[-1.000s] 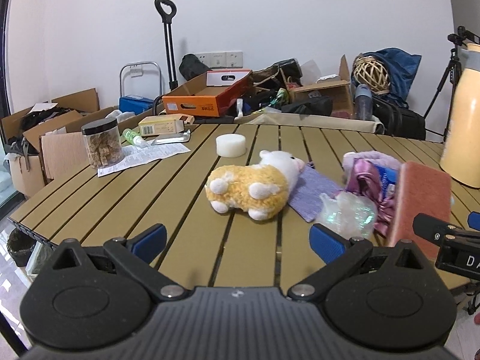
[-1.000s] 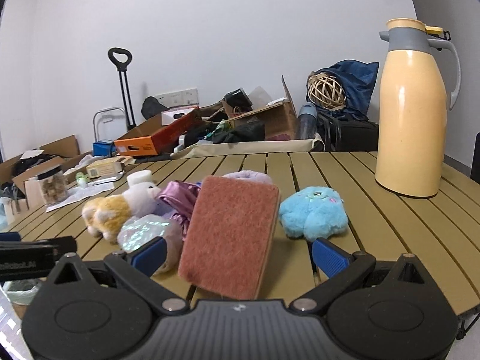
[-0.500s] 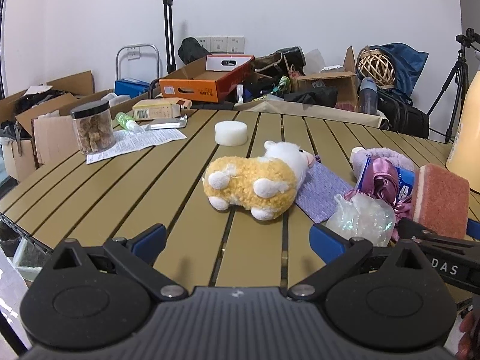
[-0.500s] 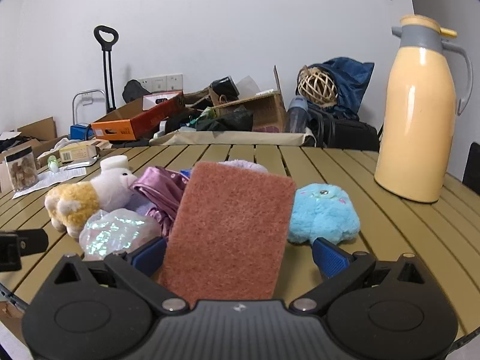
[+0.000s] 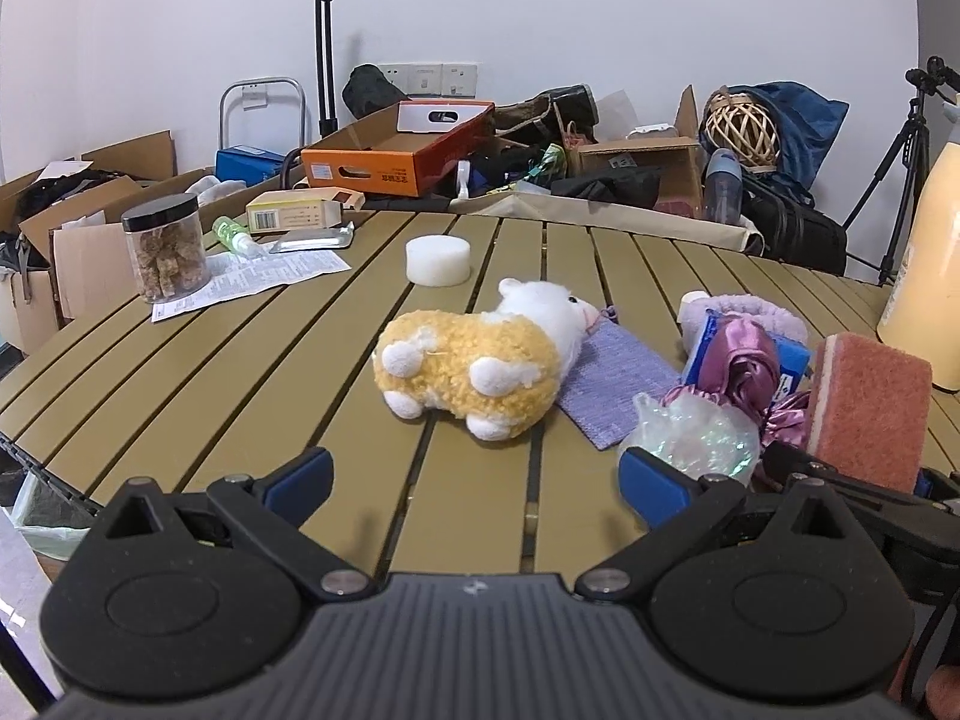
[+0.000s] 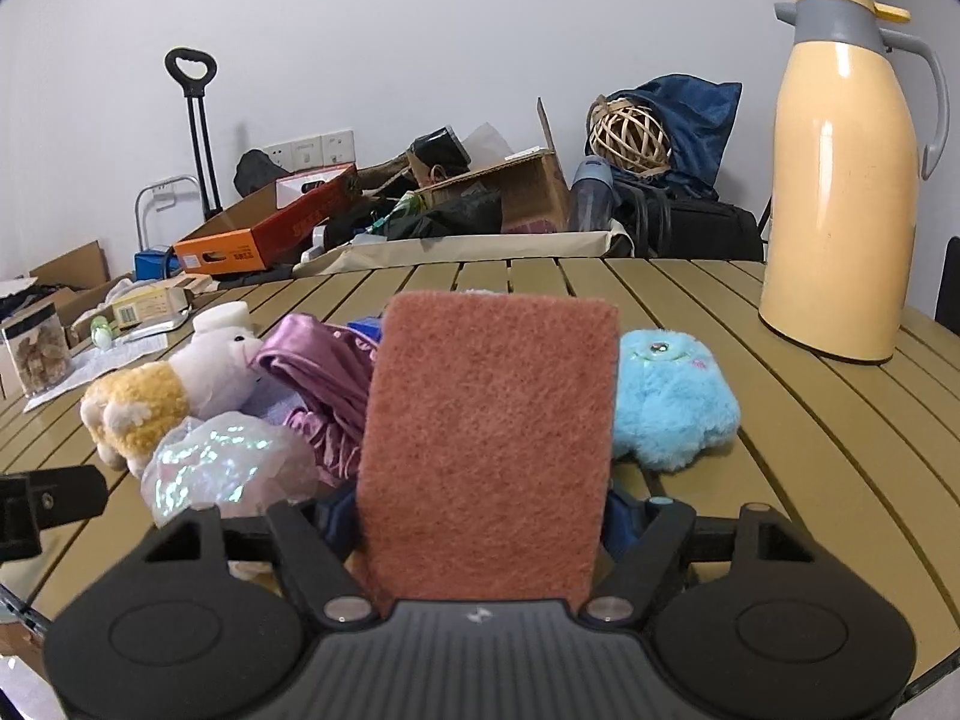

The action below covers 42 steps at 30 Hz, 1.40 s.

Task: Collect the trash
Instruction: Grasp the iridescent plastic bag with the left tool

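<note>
Between the right gripper's (image 6: 480,519) fingers stood the sponge (image 6: 489,438), pinched upright by its lower edges, its long axis running up and away from the palm and its red scouring face square to the lens. Just left of that grasp, the crumpled iridescent wrapper (image 6: 225,468) lay on the counter (image 6: 810,420), touching the purple satin cloth (image 6: 324,384) behind it. The left gripper (image 5: 477,474) hung low over the near edge with its fingers spread wide and nothing between them. From there the wrapper (image 5: 690,438) sat right beside the right-hand fingertip (image 5: 651,483), not in the gap, so the left side looked the nearer one for it, and a small shift rightward seemed called for. Further out lay the yellow-and-white plush (image 5: 480,366) on its side, dead ahead of the open gap. Beyond that, the printed leaflet (image 5: 252,279) carried text too small to read. The orange box (image 5: 396,165) bore lettering, also illegible.
</note>
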Available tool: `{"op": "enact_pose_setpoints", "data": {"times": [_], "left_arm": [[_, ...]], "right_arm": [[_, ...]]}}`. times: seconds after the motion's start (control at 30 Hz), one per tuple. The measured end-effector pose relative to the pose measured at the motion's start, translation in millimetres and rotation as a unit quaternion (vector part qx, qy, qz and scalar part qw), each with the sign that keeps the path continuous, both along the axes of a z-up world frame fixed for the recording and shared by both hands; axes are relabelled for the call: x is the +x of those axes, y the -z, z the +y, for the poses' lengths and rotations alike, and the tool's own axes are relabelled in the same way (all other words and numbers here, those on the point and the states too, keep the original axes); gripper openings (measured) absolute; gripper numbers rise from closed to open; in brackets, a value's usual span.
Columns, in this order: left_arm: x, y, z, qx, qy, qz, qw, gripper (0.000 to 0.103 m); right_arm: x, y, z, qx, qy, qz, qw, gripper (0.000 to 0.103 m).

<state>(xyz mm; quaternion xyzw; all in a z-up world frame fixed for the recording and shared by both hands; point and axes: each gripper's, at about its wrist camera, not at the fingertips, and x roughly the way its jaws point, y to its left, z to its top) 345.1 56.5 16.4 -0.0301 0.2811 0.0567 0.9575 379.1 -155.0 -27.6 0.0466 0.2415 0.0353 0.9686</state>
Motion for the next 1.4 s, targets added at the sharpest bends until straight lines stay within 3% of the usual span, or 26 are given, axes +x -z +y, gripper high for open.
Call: {"op": "enact_pose_setpoints", "data": {"times": [0.63, 1.07, 1.17, 1.33, 1.4], "left_arm": [[14, -2, -51, -0.034, 0.056, 0.006, 0.9978, 0.103], [38, 20, -72, -0.007, 0.050, 0.008, 0.9987, 0.101], [39, 22, -75, -0.003, 0.055, 0.005, 0.9985, 0.093], [42, 26, -77, -0.010, 0.065, 0.013, 0.9978, 0.056], [42, 27, -77, -0.009, 0.066, 0.011, 0.9977, 0.053]], "right_arm": [[-30, -16, -58, 0.041, 0.030, -0.047, 0.998, 0.072], [-42, -12, -89, 0.046, 0.047, -0.044, 0.997, 0.072], [-44, -11, -92, 0.045, 0.045, -0.045, 0.997, 0.072], [-47, -11, -93, 0.047, 0.043, -0.045, 0.997, 0.072], [-48, -11, -93, 0.047, 0.042, -0.045, 0.997, 0.072]]}}
